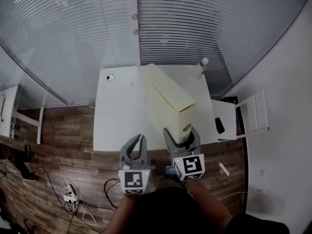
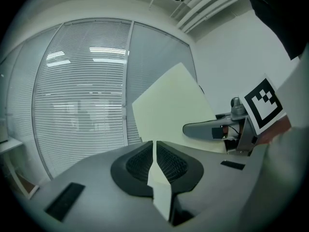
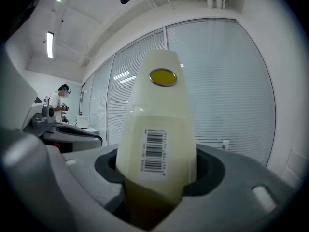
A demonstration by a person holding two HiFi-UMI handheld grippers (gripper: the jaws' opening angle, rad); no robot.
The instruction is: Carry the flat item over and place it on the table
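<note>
While flat yellow box [image 1: 165,99] hangs over white table [image 1: 114,123] | right claw [image 1: 181,131] grips its end | left claw [image 2: 154,151] pinches pale strip [image 2: 160,185]

Flat pale-yellow carton [image 1: 168,99], barcode label and round yellow sticker on its near end, that end in my right gripper [image 1: 181,133], tilted above the white surface [image 1: 114,116]

Two grippers are recorded: left gripper [image 1: 139,139] and right gripper [image 1: 181,132]. One box [image 1: 165,97] is counted, one pale strip [image 2: 159,187], one bench [image 1: 117,118], one bottle [image 1: 202,67] and one person [image 3: 58,104].
</note>
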